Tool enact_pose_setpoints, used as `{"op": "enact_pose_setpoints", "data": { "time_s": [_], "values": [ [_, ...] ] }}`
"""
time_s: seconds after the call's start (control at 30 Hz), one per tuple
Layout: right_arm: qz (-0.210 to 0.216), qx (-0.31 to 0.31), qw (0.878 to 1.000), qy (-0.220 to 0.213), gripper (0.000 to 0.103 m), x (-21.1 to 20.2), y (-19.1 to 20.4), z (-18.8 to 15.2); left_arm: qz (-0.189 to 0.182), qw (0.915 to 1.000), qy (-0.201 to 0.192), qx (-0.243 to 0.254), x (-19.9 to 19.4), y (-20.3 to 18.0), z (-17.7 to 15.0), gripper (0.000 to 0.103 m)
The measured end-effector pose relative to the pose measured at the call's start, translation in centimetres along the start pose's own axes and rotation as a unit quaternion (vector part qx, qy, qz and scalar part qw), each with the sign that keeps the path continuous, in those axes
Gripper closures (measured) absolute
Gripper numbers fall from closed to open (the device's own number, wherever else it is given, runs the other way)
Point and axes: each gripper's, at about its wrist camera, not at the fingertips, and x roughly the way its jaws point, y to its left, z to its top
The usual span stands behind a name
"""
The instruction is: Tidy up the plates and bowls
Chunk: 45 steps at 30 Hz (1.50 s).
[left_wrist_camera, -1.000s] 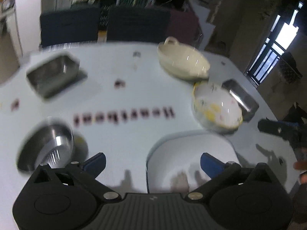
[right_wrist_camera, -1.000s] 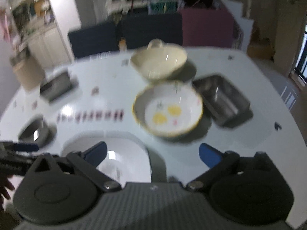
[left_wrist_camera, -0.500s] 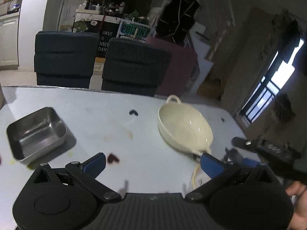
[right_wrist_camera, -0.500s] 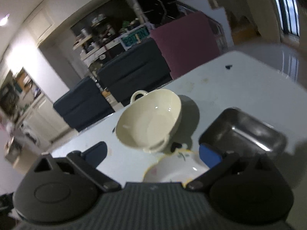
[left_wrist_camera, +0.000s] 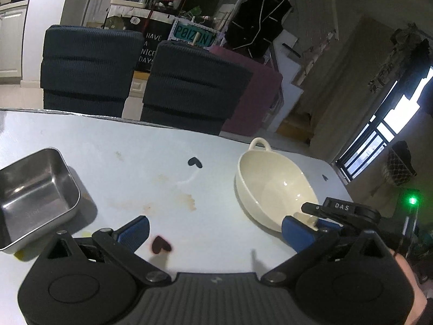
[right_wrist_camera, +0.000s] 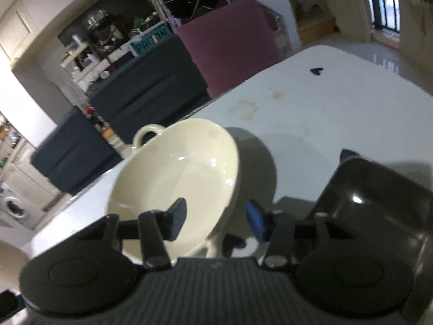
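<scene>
Straddling the near rim of the cream bowl [right_wrist_camera: 176,178], our right tool [right_wrist_camera: 215,220] has just been closing, pads not yet visibly pressing. Bowl sits on the desk [left_wrist_camera: 162,162], steel tray [right_wrist_camera: 373,203] just beside it. Left tool [left_wrist_camera: 215,230] spread wide, empty, w/ another steel tray [left_wrist_camera: 35,195] at left.

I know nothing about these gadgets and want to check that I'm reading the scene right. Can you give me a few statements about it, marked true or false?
1. The cream bowl is empty. True.
2. The left gripper is clamped on the steel tray. False: its jaws stand open over the table, and the tray sits apart, off to its left.
3. The right gripper has one finger inside the cream bowl and one outside. True: its jaws have just been closing, with the rim between them.
4. The cream bowl lies upside down. False: it sits with its opening up.
</scene>
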Motion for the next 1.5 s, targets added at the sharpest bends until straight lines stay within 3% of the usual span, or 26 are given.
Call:
{"op": "enact_pose_setpoints", "data": {
  "time_s": [0.07,0.17,0.37,0.57,0.7,0.9,0.97,1.03,1.1,1.2,1.47,1.5],
  "values": [
    [0.001,0.013,1.0,0.012,0.052,0.8,-0.3,0.0,0.002,1.0,0.001,0.0,0.1,0.4,-0.1,0.001],
    [-0.016,0.0,0.999,0.031,0.079,1.9,0.2,-0.2,0.005,1.0,0.001,-0.003,0.2,1.1,-0.1,0.004],
    [-0.05,-0.087,0.994,0.03,0.079,1.8,1.7,-0.6,0.005,0.9999,-0.002,-0.015,0.4,2.4,0.1,0.005],
    [-0.044,-0.198,0.979,0.028,0.08,2.5,4.3,-1.9,0.01,0.9998,-0.005,-0.019,0.4,3.3,0.2,0.006],
    [-0.005,-0.285,0.958,0.036,0.08,2.4,6.9,-3.7,0.016,0.9998,-0.005,-0.014,0.5,3.9,0.2,0.011],
    [0.116,-0.365,0.921,0.075,0.083,2.0,9.5,-6.2,0.037,0.9989,-0.003,-0.027,0.6,5.7,0.4,0.016],
    [0.126,-0.358,0.922,0.079,0.085,1.7,9.7,-6.2,0.045,0.9984,-0.001,-0.033,0.6,6.3,0.4,0.02],
    [0.117,-0.332,0.931,0.093,0.082,1.5,9.8,-5.6,0.054,0.9978,0.002,-0.04,0.7,6.9,0.4,0.023],
    [0.106,-0.295,0.943,0.111,0.073,1.4,9.2,-4.6,0.06,0.9973,0.006,-0.042,0.9,7.4,0.4,0.028],
    [0.108,-0.262,0.951,0.124,0.071,0.1,8.0,-4.1,0.069,0.9968,0.012,-0.039,1.2,7.6,0.2,0.03],
    [0.092,-0.239,0.956,0.142,0.072,-2.5,7.0,-4.4,0.107,0.994,0.026,0.0,2.0,7.0,-0.4,0.037],
    [0.086,-0.243,0.955,0.149,0.08,-2.8,7.0,-4.4,0.11,0.9936,0.027,0.002,2.1,6.9,-0.5,0.037]
  ]
}}
